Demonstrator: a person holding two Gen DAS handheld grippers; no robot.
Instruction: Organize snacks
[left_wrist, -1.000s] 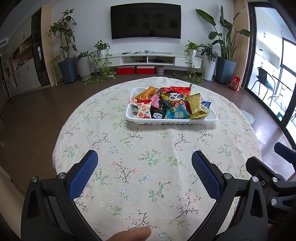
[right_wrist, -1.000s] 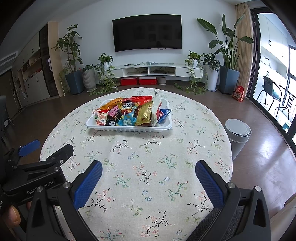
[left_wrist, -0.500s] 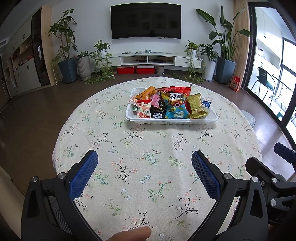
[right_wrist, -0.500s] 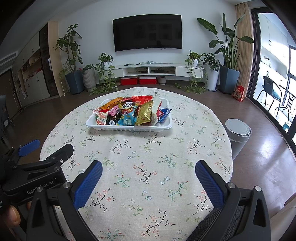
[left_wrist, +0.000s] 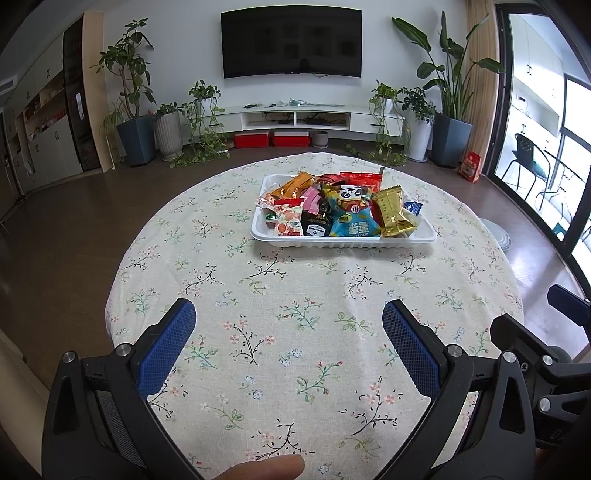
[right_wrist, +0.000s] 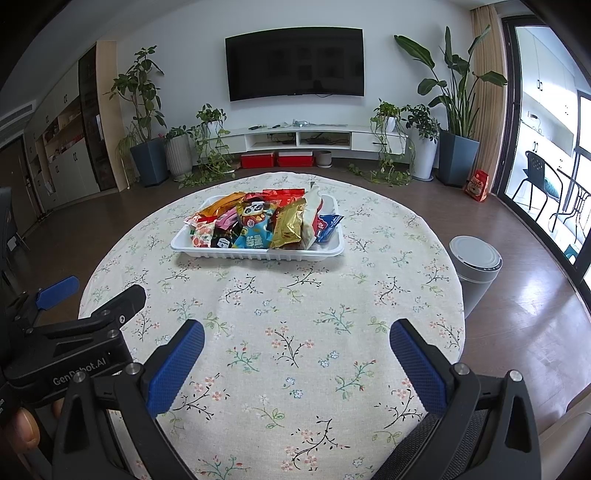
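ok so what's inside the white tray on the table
The white tray holds a heap of snack packets: a blue panda bag, a gold pouch, an orange packet, a red one. The tray's floor and any packets beneath the heap are covered.

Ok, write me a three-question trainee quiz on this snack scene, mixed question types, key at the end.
1. True or false: the left gripper grips a packet.
2. The panda packet lies: A) on the cloth, B) in the white tray, C) on the floor.
3. Fill in: beside the table stands a grey ___.

Key: 1 false, both it and the right gripper have their fingers apart and hold nothing; 2 B; 3 bin.
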